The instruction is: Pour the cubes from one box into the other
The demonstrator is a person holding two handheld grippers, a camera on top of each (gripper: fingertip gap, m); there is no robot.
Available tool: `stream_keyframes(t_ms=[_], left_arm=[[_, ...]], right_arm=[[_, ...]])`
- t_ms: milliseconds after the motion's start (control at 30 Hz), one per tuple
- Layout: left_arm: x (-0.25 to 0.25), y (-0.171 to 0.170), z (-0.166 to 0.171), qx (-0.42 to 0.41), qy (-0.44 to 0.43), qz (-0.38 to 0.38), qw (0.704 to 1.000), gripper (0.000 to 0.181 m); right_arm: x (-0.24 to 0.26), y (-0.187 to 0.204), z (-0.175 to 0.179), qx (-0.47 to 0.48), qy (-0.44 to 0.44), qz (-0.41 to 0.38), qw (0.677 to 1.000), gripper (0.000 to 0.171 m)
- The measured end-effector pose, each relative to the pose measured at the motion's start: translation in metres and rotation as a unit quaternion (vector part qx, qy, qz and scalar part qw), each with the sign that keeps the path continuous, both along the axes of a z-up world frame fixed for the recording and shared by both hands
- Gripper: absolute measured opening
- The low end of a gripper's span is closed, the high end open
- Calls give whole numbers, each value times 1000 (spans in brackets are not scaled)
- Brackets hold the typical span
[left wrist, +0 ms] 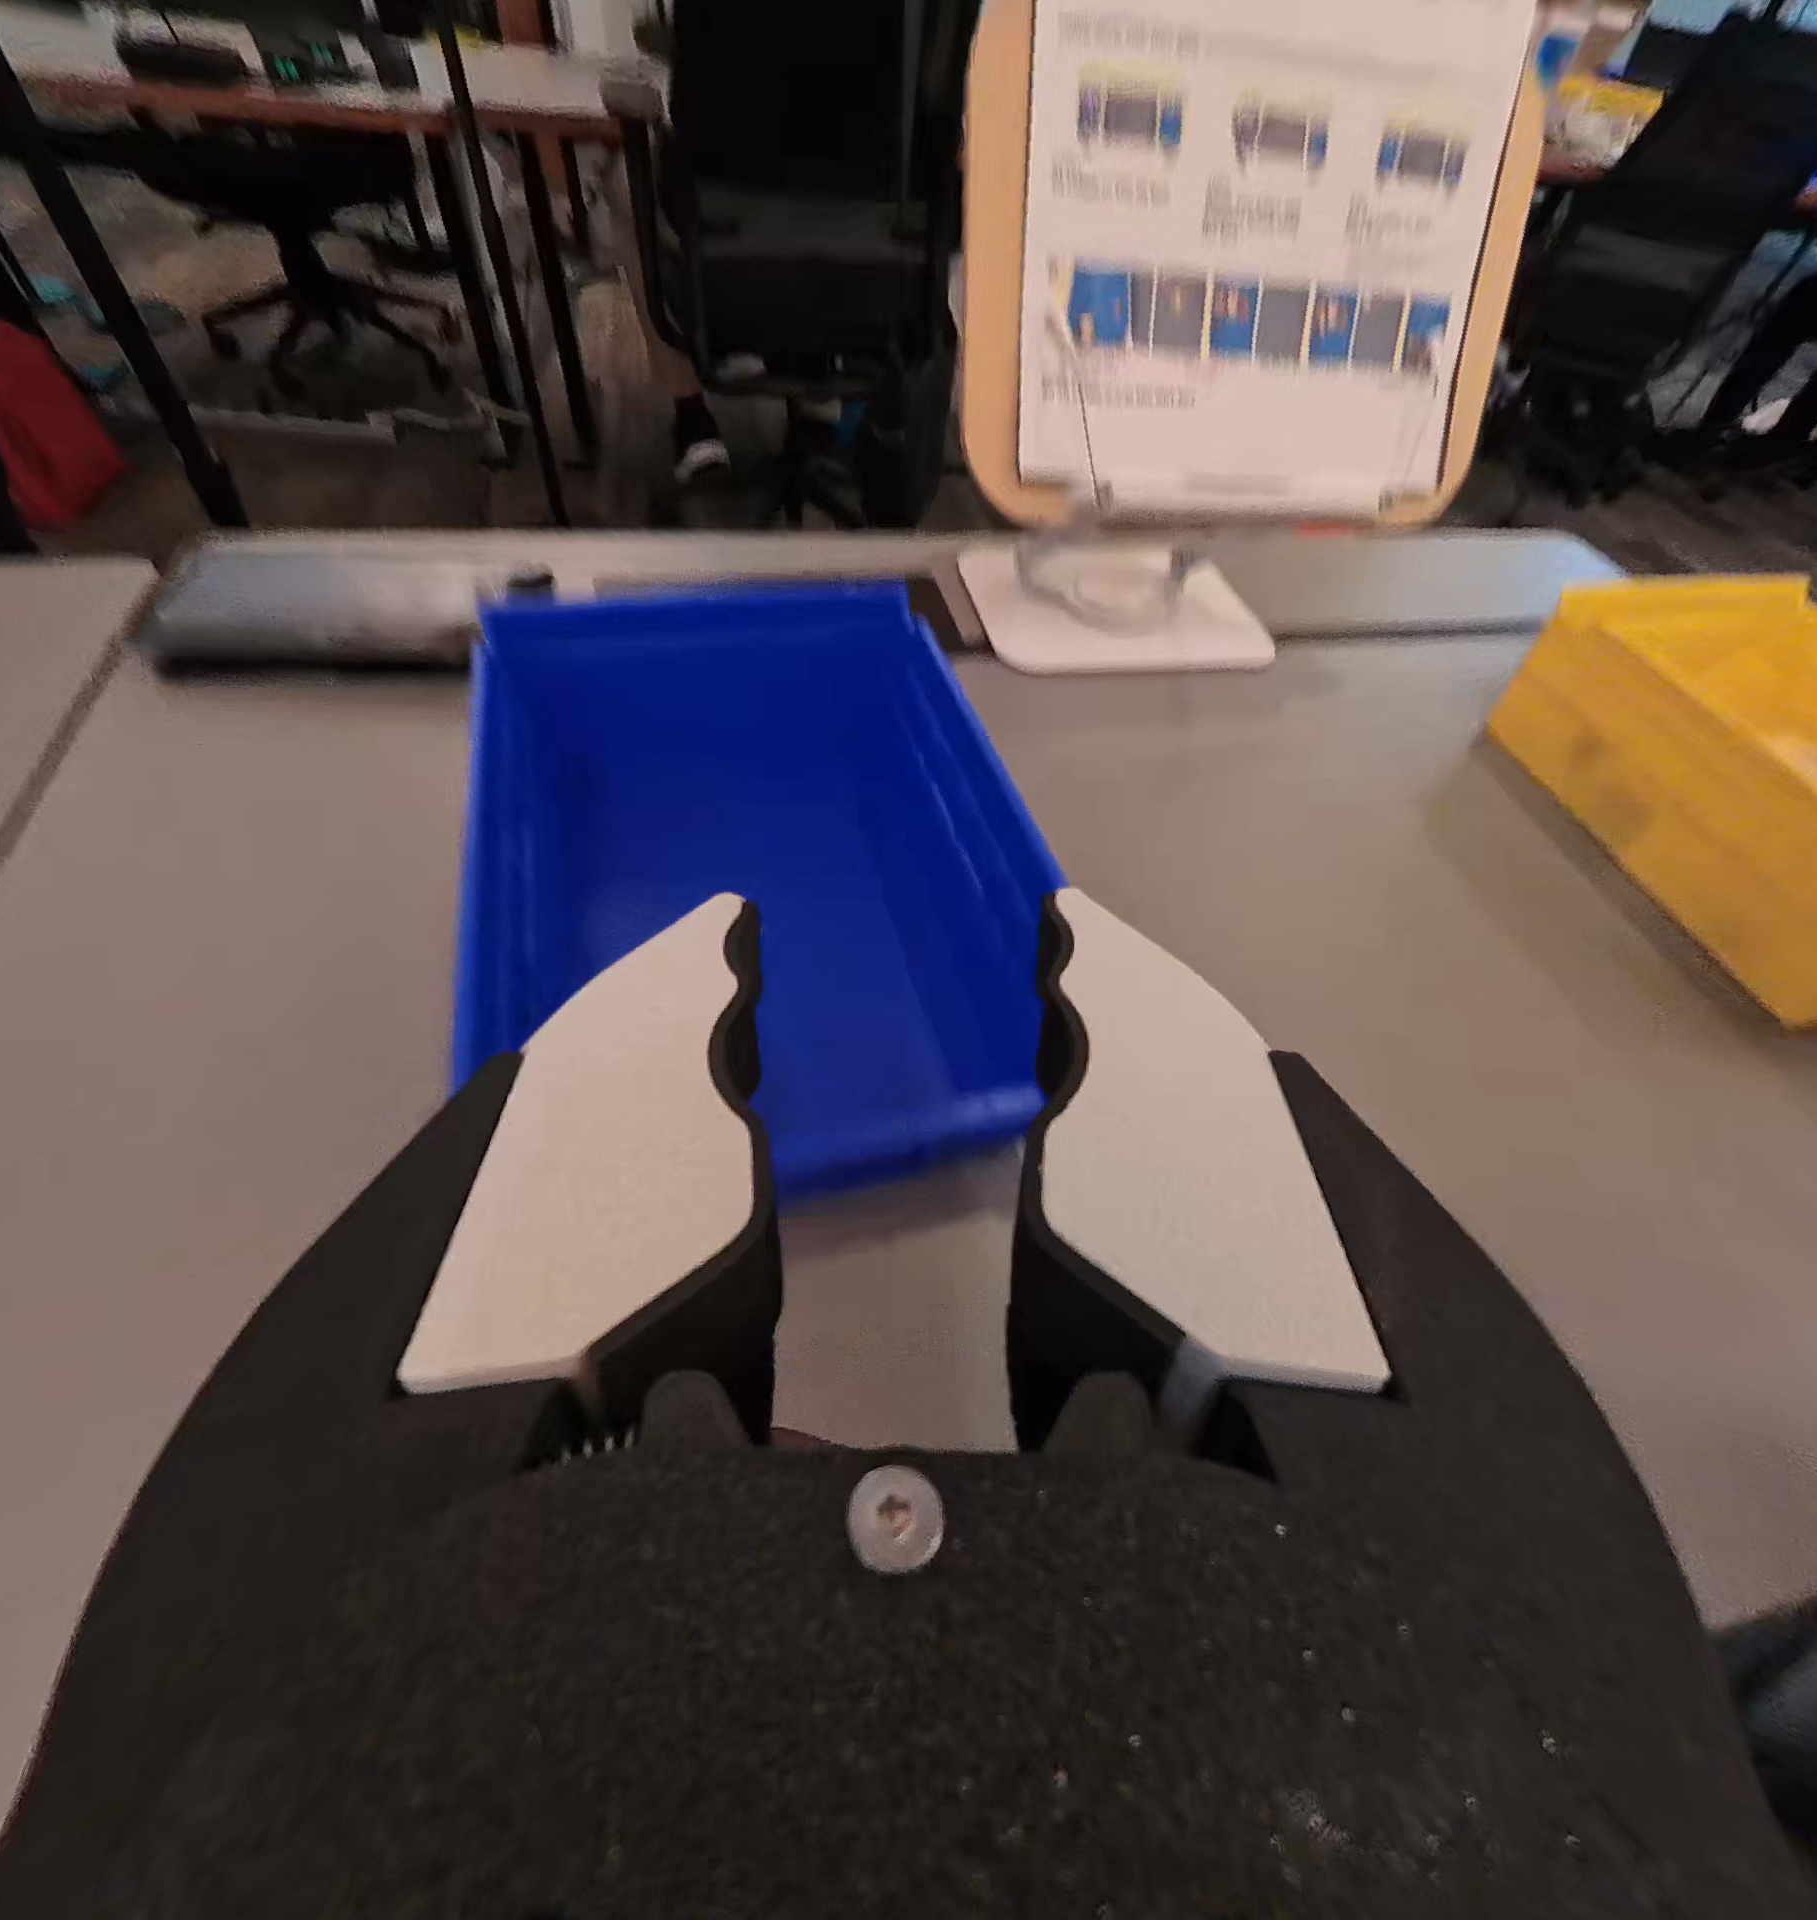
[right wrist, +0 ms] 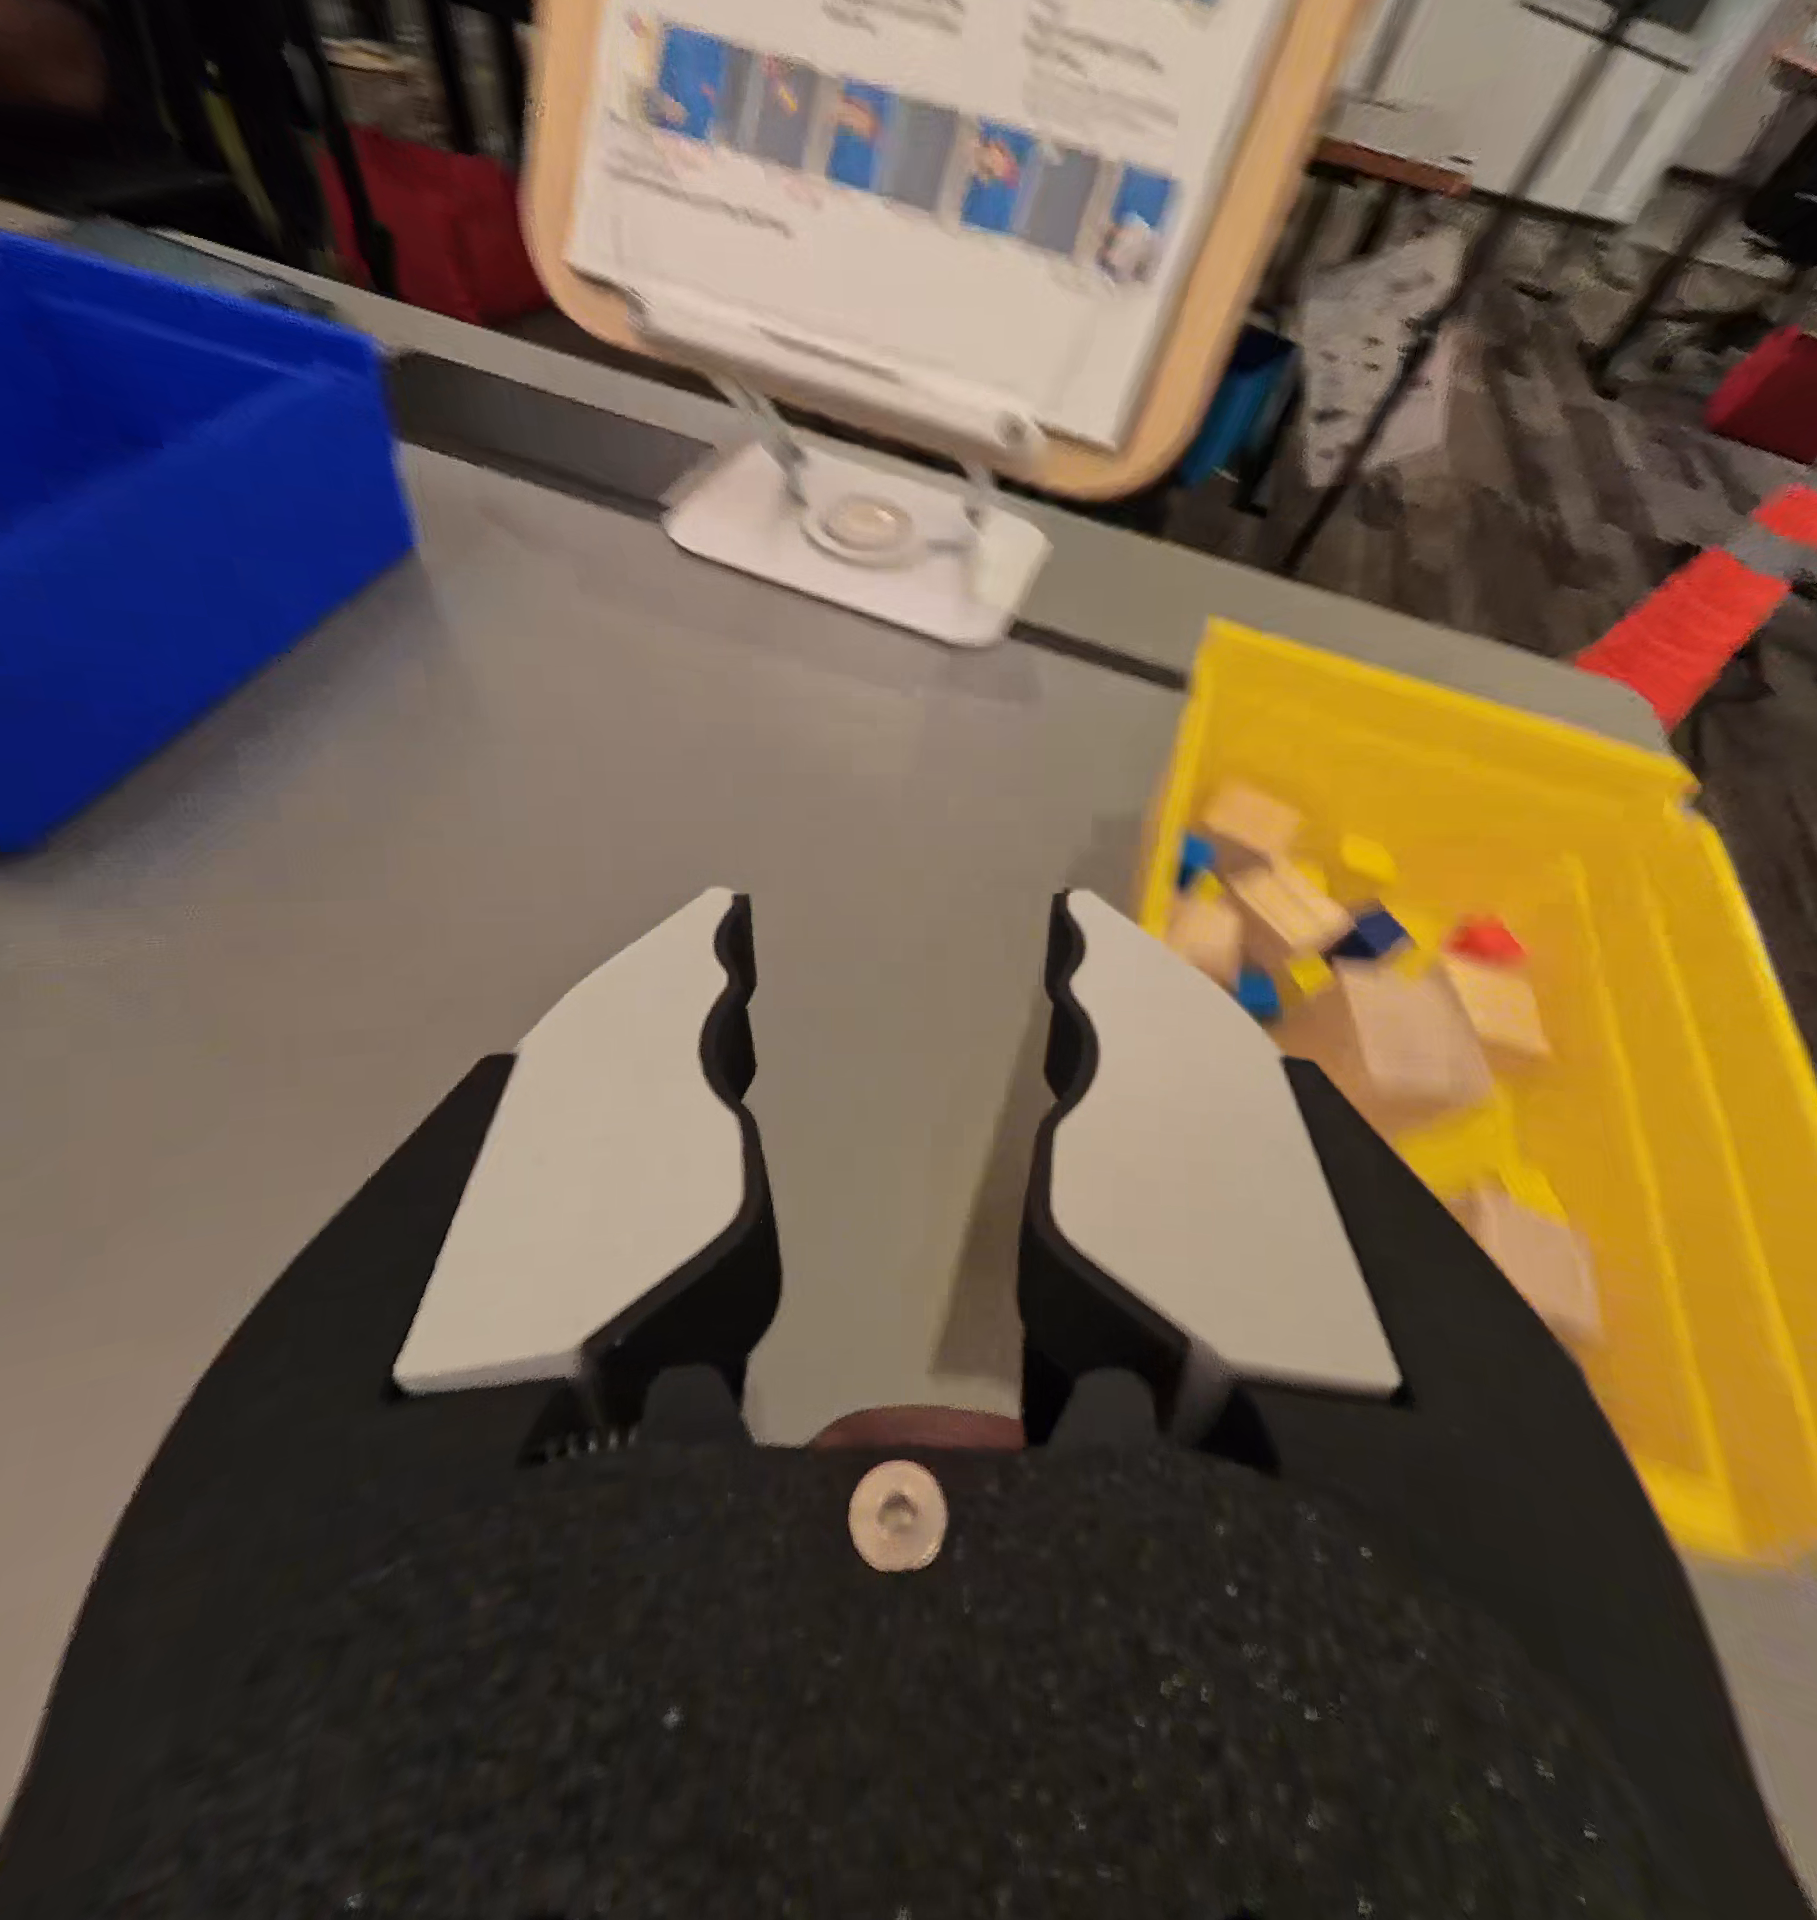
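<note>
Both grippers hang over the grey bench point(right wrist: 571, 831) with nothing between their jaws. The left gripper point(left wrist: 893, 977) is spread wide above the near end of the blue box point(left wrist: 738, 790), which looks empty. The right gripper point(right wrist: 899, 977) is also spread wide, over bare bench just left of the yellow box point(right wrist: 1714, 1195).

The step in hand seems to be reaching for the yellow box, since it holds the cubes point(right wrist: 1340, 966): a loose heap of pale wooden ones with smaller blue, yellow and red pieces among them. To do it well, the right gripper should shift right and close on the near wall or rim, deep enough that the box cannot twist when lifted. The left gripper could clamp the blue box's near wall to keep it from sliding.

The two boxes sit well apart, with a paper stand point(right wrist: 862, 208) behind them, so the yellow box must be carried over before tipping, slowly, or cubes may spill onto the bench.
</note>
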State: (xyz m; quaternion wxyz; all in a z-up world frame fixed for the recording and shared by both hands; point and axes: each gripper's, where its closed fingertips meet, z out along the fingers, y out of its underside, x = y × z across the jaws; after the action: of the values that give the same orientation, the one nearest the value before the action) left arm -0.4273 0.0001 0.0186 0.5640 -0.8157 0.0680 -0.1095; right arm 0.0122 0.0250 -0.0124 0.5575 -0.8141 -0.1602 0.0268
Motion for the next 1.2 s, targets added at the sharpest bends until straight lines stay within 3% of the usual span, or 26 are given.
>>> stream_keyframes(t_ms=[133, 233, 400, 1200], left_arm=[[6, -45, -75, -31, 7, 26, 999, 49], [-2, -66, -103, 3, 6, 65, 998, 49], [-8, -65, -100, 59, 20, 87, 994, 50], [1, -50, -128, 1, 46, 80, 996, 53]], right_arm=[[74, -55, -46, 20, -10, -78, 997, 54], [104, -82, -72, 32, 23, -111, 993, 51], [141, -93, -89, 17, 50, -141, 989, 52], [154, -91, -96, 24, 79, -150, 985, 51]])
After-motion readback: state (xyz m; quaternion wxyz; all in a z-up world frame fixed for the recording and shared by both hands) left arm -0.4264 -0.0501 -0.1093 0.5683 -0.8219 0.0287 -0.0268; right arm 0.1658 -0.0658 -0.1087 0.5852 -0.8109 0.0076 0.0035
